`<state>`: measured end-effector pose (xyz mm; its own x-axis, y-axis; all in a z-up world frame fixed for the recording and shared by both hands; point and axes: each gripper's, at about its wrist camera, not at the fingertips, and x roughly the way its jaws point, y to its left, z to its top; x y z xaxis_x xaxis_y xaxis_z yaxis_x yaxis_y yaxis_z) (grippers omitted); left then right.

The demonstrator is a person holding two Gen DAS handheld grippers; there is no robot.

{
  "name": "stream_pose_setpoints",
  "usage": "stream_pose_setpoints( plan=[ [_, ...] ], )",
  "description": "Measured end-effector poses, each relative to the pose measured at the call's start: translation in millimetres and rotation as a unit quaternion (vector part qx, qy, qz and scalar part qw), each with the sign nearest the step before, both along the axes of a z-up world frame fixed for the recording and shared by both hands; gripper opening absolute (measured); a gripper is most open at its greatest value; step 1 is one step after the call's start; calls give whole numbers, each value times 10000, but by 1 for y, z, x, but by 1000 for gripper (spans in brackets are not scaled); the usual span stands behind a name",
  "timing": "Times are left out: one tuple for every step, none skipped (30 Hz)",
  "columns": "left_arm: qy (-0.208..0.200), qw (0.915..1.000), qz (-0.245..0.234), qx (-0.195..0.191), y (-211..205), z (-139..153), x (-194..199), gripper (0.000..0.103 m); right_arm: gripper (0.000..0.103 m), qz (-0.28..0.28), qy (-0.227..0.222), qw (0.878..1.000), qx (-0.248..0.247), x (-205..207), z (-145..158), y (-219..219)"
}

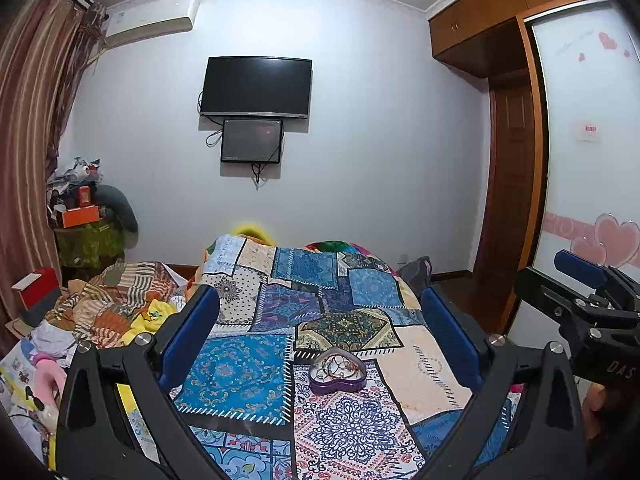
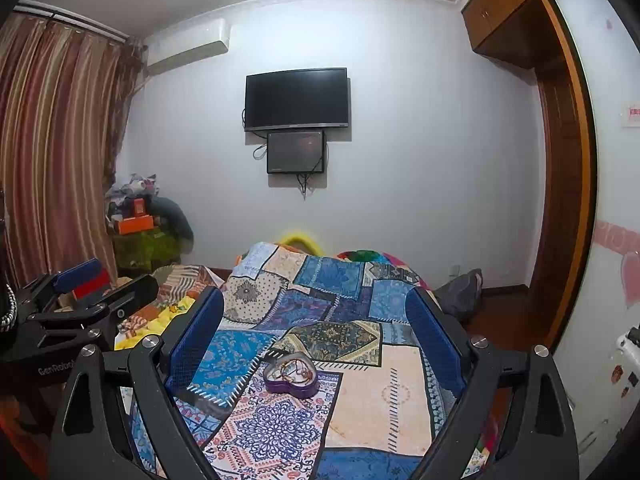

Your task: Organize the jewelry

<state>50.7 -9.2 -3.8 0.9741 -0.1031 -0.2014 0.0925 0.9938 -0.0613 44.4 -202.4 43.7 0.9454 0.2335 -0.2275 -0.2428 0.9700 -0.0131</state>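
The left hand-held gripper (image 1: 320,312) hangs above the bed with its blue-padded fingers (image 1: 191,332) spread wide, gripping nothing. The right hand-held gripper (image 2: 316,316) is likewise wide apart and empty, held just to its right. Between both pairs of fingers, near the middle of the patchwork bedspread (image 1: 236,376), sits a purple heart-shaped box (image 1: 338,376) lying open, with a tangle of jewelry (image 1: 336,366) inside; individual pieces are too small to tell. A heap of clothes (image 1: 108,312) lies on the left, and a dark television (image 1: 256,87) hangs on the far wall
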Motion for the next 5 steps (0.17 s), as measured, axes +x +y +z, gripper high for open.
stream_pose_setpoints(
  plan=[
    [15,10000,0,3,0,-1,1,101,91,-2,13,10000,-5,1,-1,0],
    [34,10000,-7,0,0,-2,3,101,91,-7,32,10000,-8,3,-2,0],
    [60,10000,-16,-7,0,-4,5,101,91,-13,48,10000,-9,4,-3,0],
    [88,10000,-25,-11,0,-5,7,102,91,-12,73,10000,-8,6,-4,1],
    [121,9999,-22,-7,0,-7,10,102,91,-14,99,9999,-8,8,-5,1]
  ],
)
